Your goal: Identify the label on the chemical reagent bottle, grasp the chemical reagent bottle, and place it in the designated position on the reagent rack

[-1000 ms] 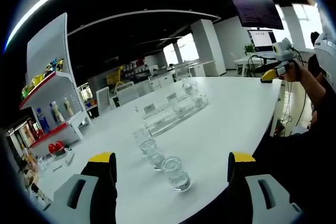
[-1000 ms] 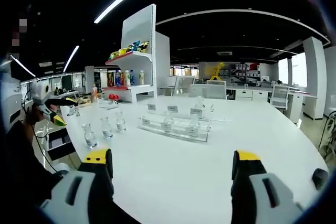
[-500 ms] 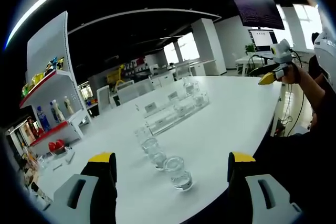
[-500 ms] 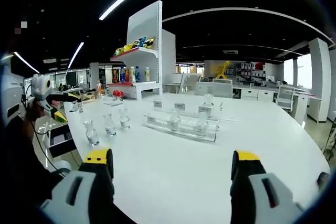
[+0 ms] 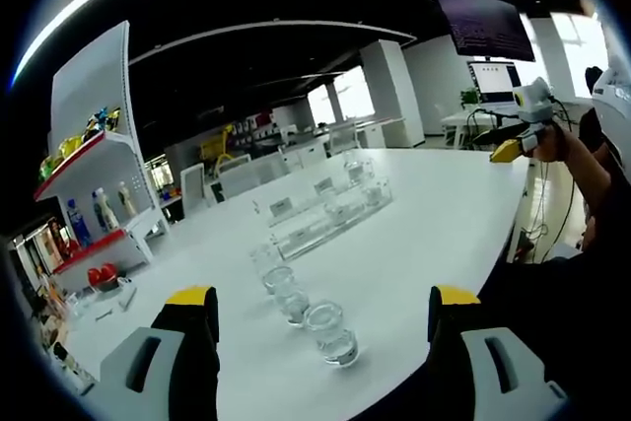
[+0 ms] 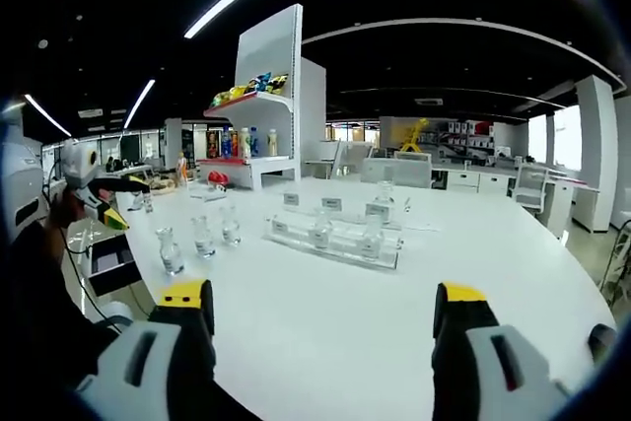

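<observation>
The left gripper [image 5: 322, 311] is released, its yellow-tipped jaws wide apart above the near edge of the white desk [image 5: 434, 214], with nothing between them. Just ahead stands a row of three clear reagent bottles [image 5: 331, 332], and beyond them the clear reagent rack [image 5: 325, 216] holding more bottles behind small label cards. The right gripper [image 6: 322, 310] is likewise released and empty over the desk [image 6: 414, 303]; its bottles [image 6: 170, 250] stand well off to the left, beside the rack [image 6: 335, 239]. A white shelf unit [image 6: 258, 110] rises behind

three bottles [image 6: 200, 237] left of rack [image 6: 332, 240], on table [image 6: 394, 313]
</observation>
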A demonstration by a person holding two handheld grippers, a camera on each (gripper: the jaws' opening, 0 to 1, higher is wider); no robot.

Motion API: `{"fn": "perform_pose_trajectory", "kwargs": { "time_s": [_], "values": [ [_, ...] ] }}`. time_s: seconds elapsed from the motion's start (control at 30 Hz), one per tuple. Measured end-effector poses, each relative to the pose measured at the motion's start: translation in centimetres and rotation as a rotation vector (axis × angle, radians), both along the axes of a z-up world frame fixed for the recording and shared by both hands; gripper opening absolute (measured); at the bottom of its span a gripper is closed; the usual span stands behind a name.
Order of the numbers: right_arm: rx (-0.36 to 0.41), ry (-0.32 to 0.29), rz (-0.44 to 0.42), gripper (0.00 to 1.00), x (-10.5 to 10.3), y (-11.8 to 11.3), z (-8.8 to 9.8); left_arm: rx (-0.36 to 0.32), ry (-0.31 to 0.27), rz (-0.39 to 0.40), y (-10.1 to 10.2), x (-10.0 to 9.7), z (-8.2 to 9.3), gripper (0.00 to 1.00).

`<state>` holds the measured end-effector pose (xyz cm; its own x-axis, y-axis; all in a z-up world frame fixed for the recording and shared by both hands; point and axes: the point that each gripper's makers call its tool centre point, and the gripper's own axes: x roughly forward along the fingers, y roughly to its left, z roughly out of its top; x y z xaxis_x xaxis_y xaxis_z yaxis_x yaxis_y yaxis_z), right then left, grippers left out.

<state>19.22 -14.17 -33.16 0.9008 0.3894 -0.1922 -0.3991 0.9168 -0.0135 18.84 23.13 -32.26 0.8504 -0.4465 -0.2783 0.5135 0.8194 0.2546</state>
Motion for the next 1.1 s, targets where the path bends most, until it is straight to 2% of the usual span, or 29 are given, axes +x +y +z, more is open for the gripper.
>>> {"fn": "perform_pose_trajectory", "kwargs": {
  "time_s": [0.33, 0.73, 1.1],
  "values": [
    [-0.014, 0.005, -0.008, 0.88, -0.8, -0.5, -0.3, 0.006, -0.005, -0.005, -0.3, -0.5, 0.2, 0.87],
    [-0.021, -0.003, 0.001, 0.87, -0.5, -0.3, 0.1, 0.012, -0.013, -0.010, -0.5, -0.6, 0.7, 0.87],
    [-0.020, -0.010, 0.034, 0.87, 0.3, 1.2, 0.2, 0.016, -0.017, -0.017, -0.8, -0.7, 1.0, 0.87]
  ]
}}
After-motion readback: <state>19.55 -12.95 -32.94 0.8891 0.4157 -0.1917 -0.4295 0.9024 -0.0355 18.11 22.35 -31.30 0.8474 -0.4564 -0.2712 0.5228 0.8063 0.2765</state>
